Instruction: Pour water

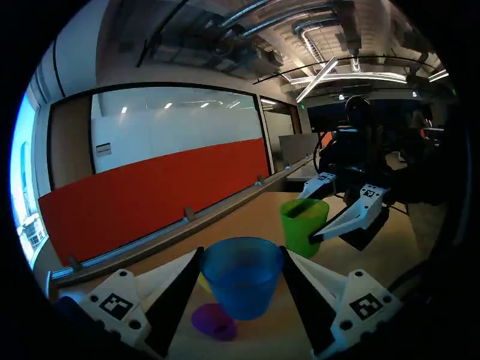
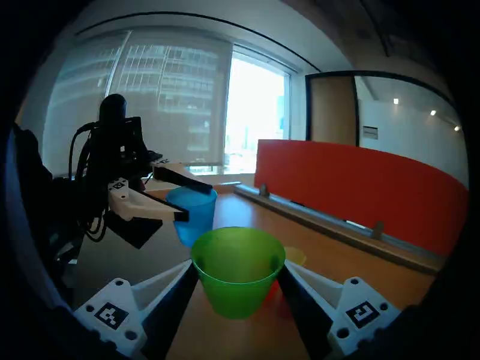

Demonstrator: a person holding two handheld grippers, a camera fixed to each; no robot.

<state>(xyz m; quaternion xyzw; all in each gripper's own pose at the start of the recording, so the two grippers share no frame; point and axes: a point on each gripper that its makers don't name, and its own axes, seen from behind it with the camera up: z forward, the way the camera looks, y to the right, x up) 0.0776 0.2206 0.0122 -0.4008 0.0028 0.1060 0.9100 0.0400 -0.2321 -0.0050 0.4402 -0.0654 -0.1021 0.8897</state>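
Over a wooden table [image 1: 384,258], the left gripper [image 1: 240,252] pinches a blue cup [image 1: 243,294] between its two fingers, one finger pressed to each side just under the rim, and the cup stands upright. Below and just in front of it, a purple cup [image 1: 214,322] lies on its side on the tabletop. Farther along the table, the right gripper [image 1: 307,217] clamps a green cup [image 1: 300,231] in the same way, also upright, with a finger on either side of its wall. In the right gripper view the green cup sits close in the foreground between that gripper's own fingers, its mouth open to the camera. The blue cup hangs beyond it to the left, near but apart from it. Whether either cup holds water cannot be told. A yellow thing [image 2: 295,255] and a red thing [image 2: 273,295] peek out from behind the green cup, low on the table. A red partition [image 1: 150,198] runs along the table's far edge.
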